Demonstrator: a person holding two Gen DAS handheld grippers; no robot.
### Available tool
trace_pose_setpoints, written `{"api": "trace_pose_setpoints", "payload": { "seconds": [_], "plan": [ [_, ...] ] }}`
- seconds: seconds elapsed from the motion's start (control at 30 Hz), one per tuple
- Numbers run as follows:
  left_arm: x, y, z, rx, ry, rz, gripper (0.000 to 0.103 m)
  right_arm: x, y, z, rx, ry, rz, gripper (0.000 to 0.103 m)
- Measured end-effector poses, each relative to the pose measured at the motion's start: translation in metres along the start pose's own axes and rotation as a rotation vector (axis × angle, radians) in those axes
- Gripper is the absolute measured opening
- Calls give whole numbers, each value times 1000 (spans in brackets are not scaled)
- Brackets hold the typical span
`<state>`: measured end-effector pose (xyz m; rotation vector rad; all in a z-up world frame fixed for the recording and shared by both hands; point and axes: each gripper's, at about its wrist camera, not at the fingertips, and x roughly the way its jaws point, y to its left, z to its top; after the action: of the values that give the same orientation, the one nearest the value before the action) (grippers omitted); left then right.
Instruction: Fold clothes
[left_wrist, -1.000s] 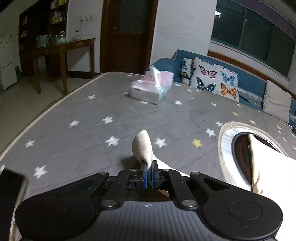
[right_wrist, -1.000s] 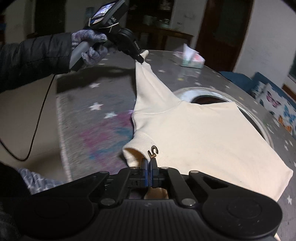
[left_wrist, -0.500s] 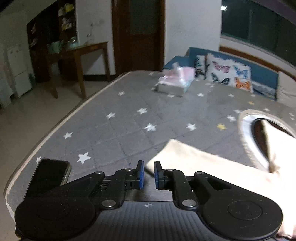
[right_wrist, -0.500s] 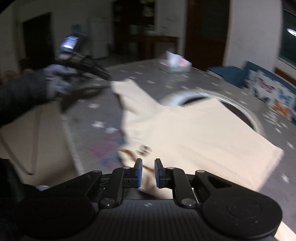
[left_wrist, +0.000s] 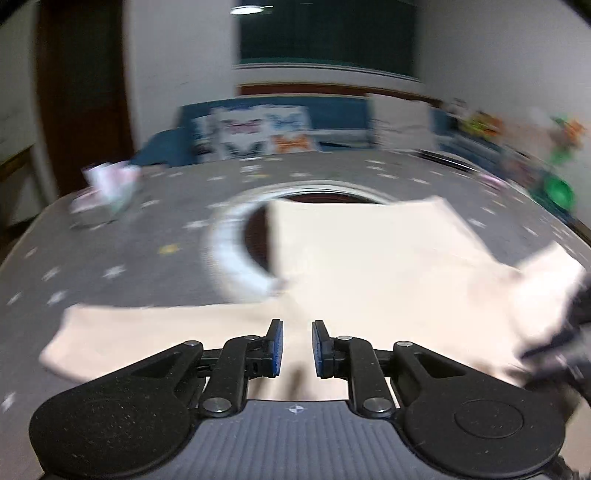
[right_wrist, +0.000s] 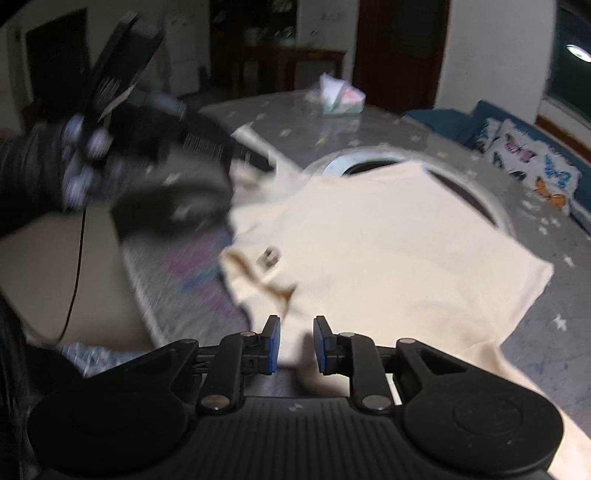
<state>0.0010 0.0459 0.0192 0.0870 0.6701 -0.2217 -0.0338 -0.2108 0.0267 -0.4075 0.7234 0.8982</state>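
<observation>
Cream shirt (right_wrist: 388, 251) spread flat on the bench (right_wrist: 546, 332), which is covered by a grey star-print cloth; the body of the shirt lies partly over a round, white-rimmed opening (left_wrist: 229, 254) in the bench top. In the left wrist view one sleeve (left_wrist: 147, 332) extends flat to the left, and the far hem runs straight across the opening. In the right wrist view the neckline faces the near bench edge, showing a small dark label (right_wrist: 269, 257) and a brownish mark just below it; the surface is smooth, with few creases. Left gripper (left_wrist: 297, 345) with fingers spread, holding nothing, just above the cloth near the sleeve's root. Right gripper (right_wrist: 295, 345) likewise spread and empty, over the shirt's near edge beside the collar. Tissue pack (right_wrist: 341, 96) stands well apart at the far side of the bench. Both views are motion-blurred.
</observation>
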Motion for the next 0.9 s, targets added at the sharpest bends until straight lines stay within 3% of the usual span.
{"api": "trace_pose_setpoints", "payload": {
  "seconds": [0.17,0.33,0.5,0.57,0.7,0.8,0.9],
  "plan": [
    [9,-40,-11,129,4,-80,19,18,-9,9,46,-29,-50,19],
    [14,-55,-25,199,31,-120,18,31,9,2,-33,-2,-26,19],
    [9,-59,-22,204,9,-126,18,13,7,-7,12,-41,-29,20],
    [9,-62,-15,195,-6,-136,18,0,-1,-11,54,-68,-54,26],
    [16,-76,-8,200,-11,-179,18,-22,-36,-29,191,-85,-188,28],
    [24,-87,-8,216,2,-213,18,-39,-71,-51,313,-77,-344,28],
    [28,-98,-12,236,22,-254,18,-56,-107,-75,433,-62,-508,36]
  ]
}}
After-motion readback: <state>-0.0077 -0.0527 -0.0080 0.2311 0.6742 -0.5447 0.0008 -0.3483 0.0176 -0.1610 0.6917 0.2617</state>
